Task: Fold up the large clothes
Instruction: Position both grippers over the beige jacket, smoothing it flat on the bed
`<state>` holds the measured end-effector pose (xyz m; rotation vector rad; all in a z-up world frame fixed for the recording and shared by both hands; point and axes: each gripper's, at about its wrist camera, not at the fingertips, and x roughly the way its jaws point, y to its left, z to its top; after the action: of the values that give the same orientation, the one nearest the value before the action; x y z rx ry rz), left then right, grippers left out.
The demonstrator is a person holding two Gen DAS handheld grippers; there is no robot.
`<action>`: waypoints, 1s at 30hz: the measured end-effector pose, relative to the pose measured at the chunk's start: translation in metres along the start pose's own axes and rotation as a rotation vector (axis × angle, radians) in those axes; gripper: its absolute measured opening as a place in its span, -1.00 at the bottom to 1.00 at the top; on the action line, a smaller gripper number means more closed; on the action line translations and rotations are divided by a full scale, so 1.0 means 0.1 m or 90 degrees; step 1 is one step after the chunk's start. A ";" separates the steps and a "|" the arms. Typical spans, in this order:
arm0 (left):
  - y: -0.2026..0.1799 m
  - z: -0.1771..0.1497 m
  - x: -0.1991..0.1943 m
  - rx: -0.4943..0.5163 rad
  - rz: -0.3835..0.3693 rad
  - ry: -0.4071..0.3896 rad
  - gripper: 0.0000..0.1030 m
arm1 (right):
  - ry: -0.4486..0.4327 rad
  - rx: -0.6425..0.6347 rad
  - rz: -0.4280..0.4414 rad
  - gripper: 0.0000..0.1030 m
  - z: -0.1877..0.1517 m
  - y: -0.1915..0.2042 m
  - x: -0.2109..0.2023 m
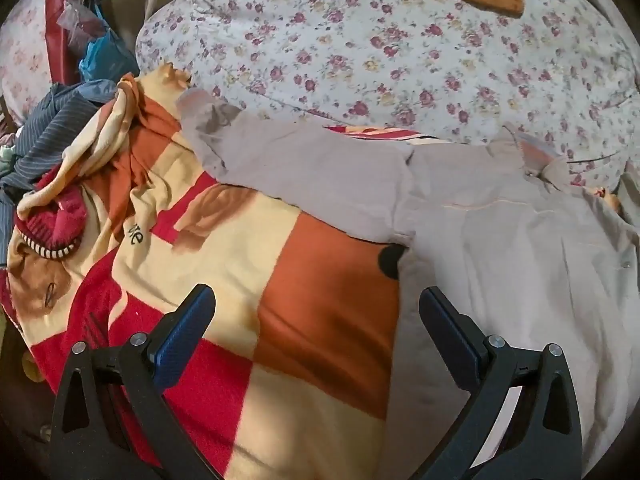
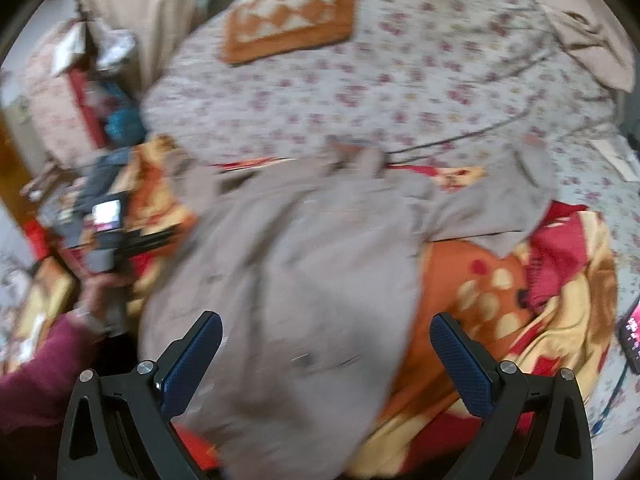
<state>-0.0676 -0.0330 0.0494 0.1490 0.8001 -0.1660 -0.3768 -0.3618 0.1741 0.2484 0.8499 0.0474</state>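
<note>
Both tools, left tool point(image 1: 316, 312) and right tool point(image 2: 326, 340), hang open and empty. The grey garment point(image 2: 288, 264) lies spread mid-frame on the checked blanket point(image 1: 304, 264); best pinch a sleeve edge cleanly, without catching blanket.

Soft daylight, left wrist view sharp with a shadow across the blanket point(image 1: 320, 280), right wrist view motion-blurred throughout, both fisheye-bent with dark corners.

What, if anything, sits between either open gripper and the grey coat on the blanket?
Nothing visible does. The grey coat lies spread on the patchwork blanket, top surface uncovered. The left gripper and right gripper both stand open with empty jaws above it. The clothes pile sits off to the side.
</note>
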 end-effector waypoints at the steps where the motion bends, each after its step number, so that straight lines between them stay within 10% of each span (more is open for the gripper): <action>1: 0.03 -0.02 -0.01 -0.001 -0.008 0.000 0.99 | -0.005 -0.006 0.017 1.00 -0.04 0.09 -0.09; 8: 0.02 -0.03 -0.13 -0.027 -0.054 -0.001 0.99 | -0.048 -0.047 0.035 1.00 -0.10 0.48 -0.38; 15: -0.09 -0.06 -0.11 -0.017 -0.060 0.009 0.99 | -0.037 -0.058 -0.080 1.00 0.26 0.48 0.47; 30: -0.41 -0.05 0.20 -0.027 -0.080 0.030 0.99 | -0.009 -0.026 -0.096 1.00 0.67 0.08 1.78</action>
<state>-0.0660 -0.0736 0.0285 0.0622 0.8606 -0.2643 -0.2085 -0.3427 0.0874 0.1452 0.8502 -0.0782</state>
